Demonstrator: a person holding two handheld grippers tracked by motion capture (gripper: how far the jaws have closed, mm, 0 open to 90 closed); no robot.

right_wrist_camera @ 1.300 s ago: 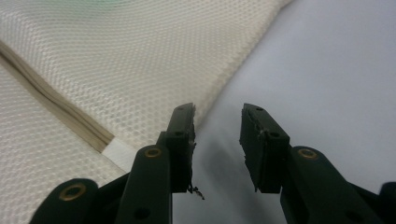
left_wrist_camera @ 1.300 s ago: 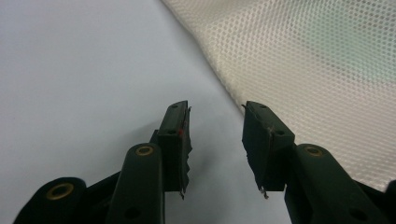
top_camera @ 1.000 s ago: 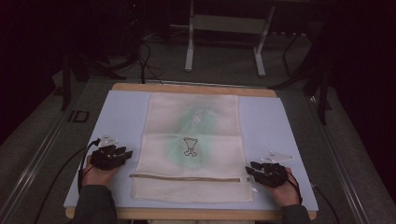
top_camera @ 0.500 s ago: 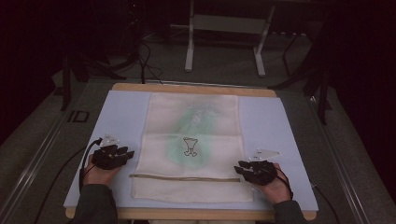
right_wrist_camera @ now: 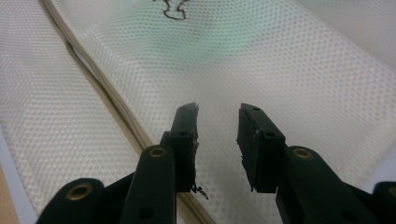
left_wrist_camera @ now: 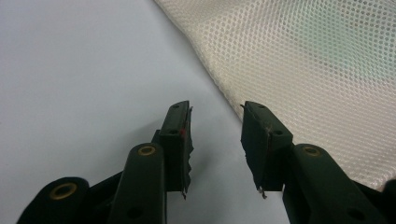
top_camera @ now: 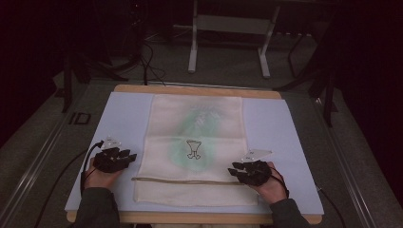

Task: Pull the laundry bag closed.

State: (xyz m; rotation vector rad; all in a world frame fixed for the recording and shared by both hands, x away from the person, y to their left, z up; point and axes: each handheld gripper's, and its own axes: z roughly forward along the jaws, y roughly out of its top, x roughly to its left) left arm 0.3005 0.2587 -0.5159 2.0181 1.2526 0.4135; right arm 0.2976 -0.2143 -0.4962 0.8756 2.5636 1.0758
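A cream mesh bag (top_camera: 196, 147) lies flat in the middle of a pale blue mat (top_camera: 123, 118) that covers the wooden counter (top_camera: 195, 89), its long sides running away from the person. A small dark outline drawing (top_camera: 192, 148) sits near the bag's centre over a faint green tint, and a cord (top_camera: 185, 180) runs across its width close to the near end. The right gripper (top_camera: 237, 172) sits over the bag's near right corner, just beside the end of the cord; in the right gripper view its fingers (right_wrist_camera: 187, 135) are spread with a clear gap, the mesh lying beneath and between them but not pinched, and the cord passes under the left finger. Its jaws have just been closing a little, with nothing caught between them. The left gripper (top_camera: 129, 156) rests on the mat just beside the bag's left edge; in the left gripper view its fingers (left_wrist_camera: 177, 135) are likewise spread over bare mat, the mesh edge running just past the right finger without touching it that can be told.
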